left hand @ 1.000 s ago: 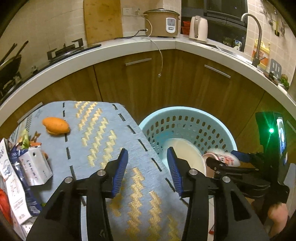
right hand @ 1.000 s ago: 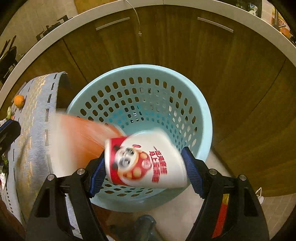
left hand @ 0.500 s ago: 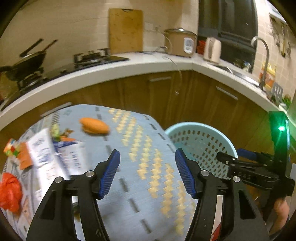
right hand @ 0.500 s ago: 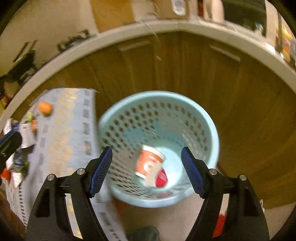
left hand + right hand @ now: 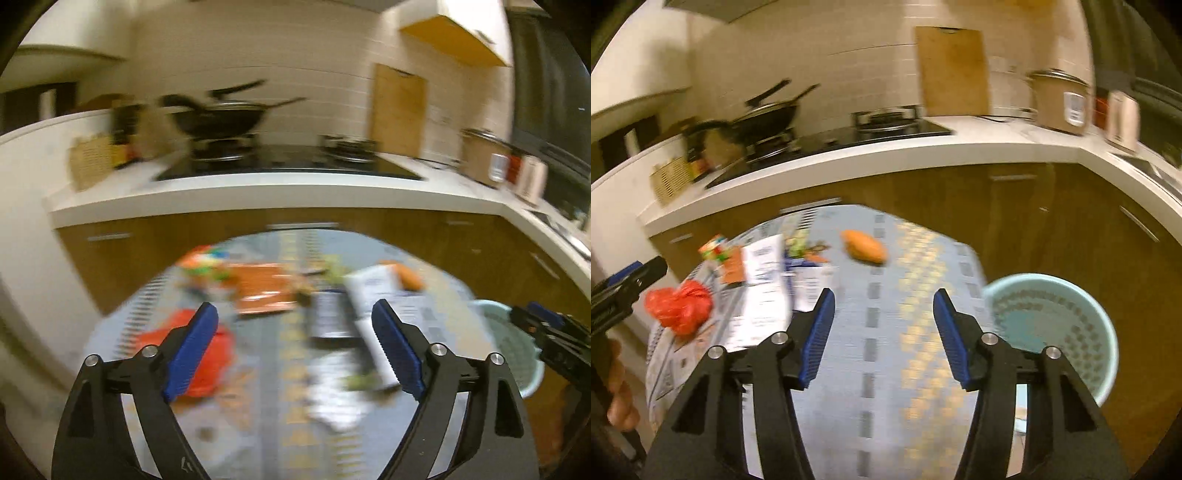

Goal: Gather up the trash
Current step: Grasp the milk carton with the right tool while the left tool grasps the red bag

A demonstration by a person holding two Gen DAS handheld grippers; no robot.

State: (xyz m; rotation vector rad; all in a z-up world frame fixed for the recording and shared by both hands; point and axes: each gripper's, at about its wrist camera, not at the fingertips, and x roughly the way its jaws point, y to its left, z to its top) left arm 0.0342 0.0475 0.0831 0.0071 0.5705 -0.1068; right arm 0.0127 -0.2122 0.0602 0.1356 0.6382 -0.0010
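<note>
Both views are smeared by motion, the left wrist view most: there the litter on the desk [image 5: 295, 369] blurs into orange, white and grey patches whose kinds cannot be told. The right wrist view is clearer: a crumpled red bag [image 5: 679, 308] lies at the desk's 9 o'clock side, white cartons [image 5: 764, 280] and small scraps sit just beside it toward 11 o'clock, and an orange oblong piece [image 5: 865, 251] lies apart near 12 o'clock, its long axis running from 10 to 4 o'clock. The pale blue basket [image 5: 1082, 295] stands off the desk's edge at 3 o'clock; its inside is too blurred to show what it holds. The left tool [image 5: 295, 354] is spreading wide over the litter with nothing between its pads. The right tool [image 5: 882, 339] is narrowing, also empty, above bare cloth.
</note>
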